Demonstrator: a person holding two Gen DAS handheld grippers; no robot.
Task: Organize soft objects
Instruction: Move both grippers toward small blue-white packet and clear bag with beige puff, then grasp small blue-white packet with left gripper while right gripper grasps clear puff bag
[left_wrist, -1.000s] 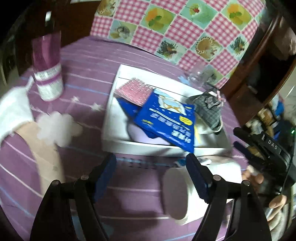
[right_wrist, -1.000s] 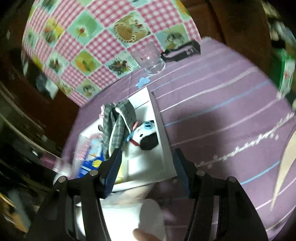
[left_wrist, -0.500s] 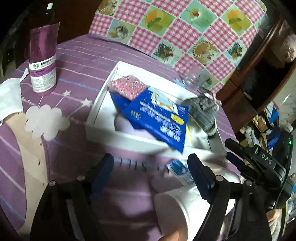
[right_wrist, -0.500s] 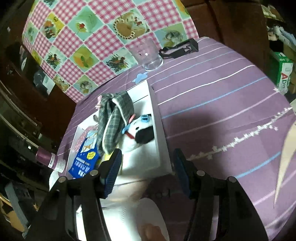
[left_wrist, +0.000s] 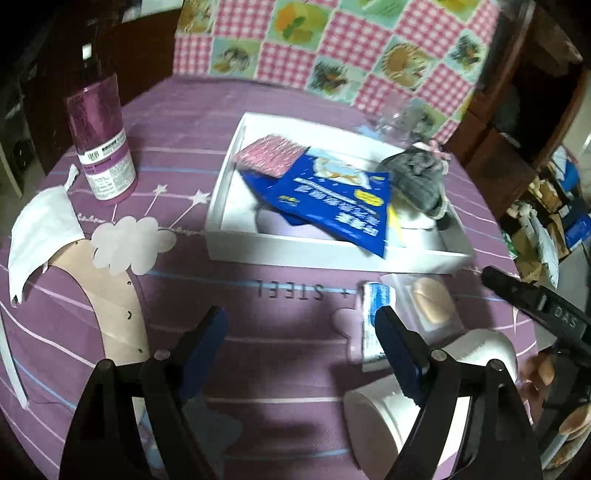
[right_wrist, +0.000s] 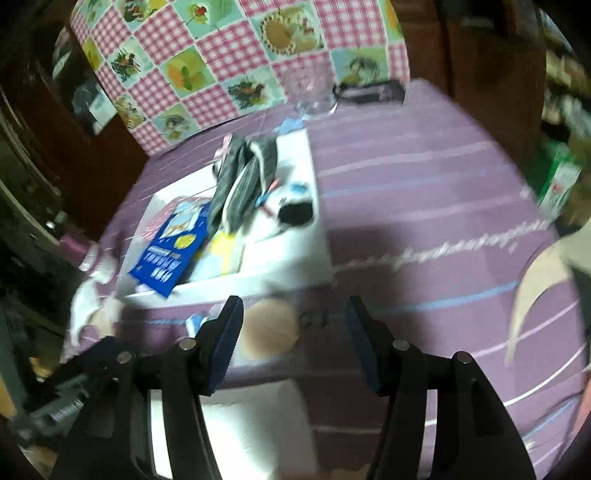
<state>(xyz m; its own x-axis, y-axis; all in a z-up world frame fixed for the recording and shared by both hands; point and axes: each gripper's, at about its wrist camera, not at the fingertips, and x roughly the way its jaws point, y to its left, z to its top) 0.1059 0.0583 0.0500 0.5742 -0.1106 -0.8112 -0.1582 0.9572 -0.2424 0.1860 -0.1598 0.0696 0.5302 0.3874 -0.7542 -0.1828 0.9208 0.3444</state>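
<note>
Purple striped cloth covers the round bench (left_wrist: 177, 122), with a pink checked cover draped behind it; a white tray (left_wrist: 221, 206) sits mid-bench as the collecting place, already holding a blue packet (left_wrist: 332, 206), a pink checked pad (left_wrist: 271, 157), a grey plaid cloth (left_wrist: 417, 181) and a black-and-white plush (right_wrist: 291, 214), so the sorting looks well along; outside it, just beside the tray's near wall, lie a clear pouch with a beige puff (left_wrist: 432, 302) and a small blue-and-white pack (left_wrist: 375, 314), and nearer the camera a white paper roll (left_wrist: 388, 402) lies on its side, probably the next soft things to go in; a white face mask (left_wrist: 40, 229) rests well apart at the far left near a purple bottle (left_wrist: 101, 140); the left tool (left_wrist: 303, 350) hovers over bare cloth with its jaws spread and nothing between them; the right tool (right_wrist: 291, 332) is likewise spread and empty, poised above the puff as if lining up a grasp, though motion blur hides fine detail; a clear glass (right_wrist: 314, 96) stands beyond the tray.
</note>
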